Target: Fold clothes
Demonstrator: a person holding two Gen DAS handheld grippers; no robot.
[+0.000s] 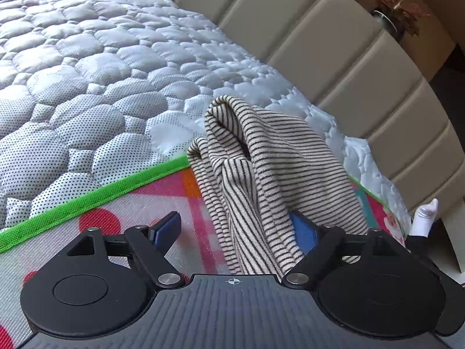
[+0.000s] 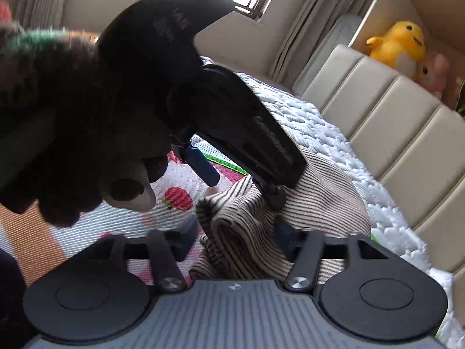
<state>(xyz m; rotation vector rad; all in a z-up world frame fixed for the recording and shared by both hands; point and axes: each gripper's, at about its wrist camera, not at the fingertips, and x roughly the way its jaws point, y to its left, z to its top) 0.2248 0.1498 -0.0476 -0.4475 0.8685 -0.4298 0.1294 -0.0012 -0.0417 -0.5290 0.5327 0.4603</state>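
A beige garment with thin black stripes lies bunched in a raised heap on a colourful mat on the bed. My left gripper is open and wide; the cloth runs between its fingers and drapes over the right finger. In the right wrist view the striped garment fills the gap of my right gripper, which is open, both fingers beside the folds. A dark-gloved hand holds the left gripper just above and beyond, one blue finger clear of the cloth.
The mat has a green border and lies on a quilted white mattress. A beige padded headboard runs along the right. A potted plant and plush toys sit behind it. A small white object shows at the mat's right edge.
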